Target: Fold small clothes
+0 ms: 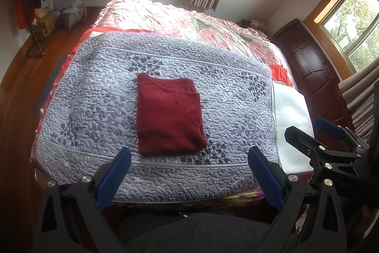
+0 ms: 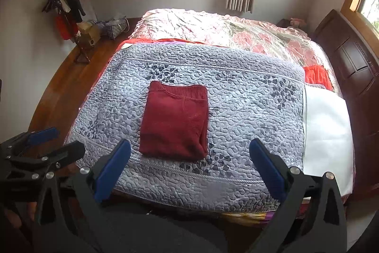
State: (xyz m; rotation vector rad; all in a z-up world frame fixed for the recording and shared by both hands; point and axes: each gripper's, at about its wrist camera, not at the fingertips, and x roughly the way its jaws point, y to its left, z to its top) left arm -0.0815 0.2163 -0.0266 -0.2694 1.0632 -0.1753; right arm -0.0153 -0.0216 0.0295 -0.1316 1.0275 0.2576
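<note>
Left gripper [image 1: 189,167] hangs released above the near edge of the grey quilt [image 1: 94,96], its blue pads wide apart and holding nothing. Beyond it the dark red garment [image 1: 169,115] lies folded into a rectangle at the quilt's middle, ribbed band at the far end. At the right edge the right gripper [image 1: 315,132] shows partly, cut off by the frame.

Right gripper [image 2: 189,165] is likewise spread and empty, short of the garment [image 2: 174,121]. Only part of the left gripper [image 2: 47,141] shows at the left edge. A white cloth [image 2: 327,134] borders the quilt [image 2: 248,110] on the right.
</note>
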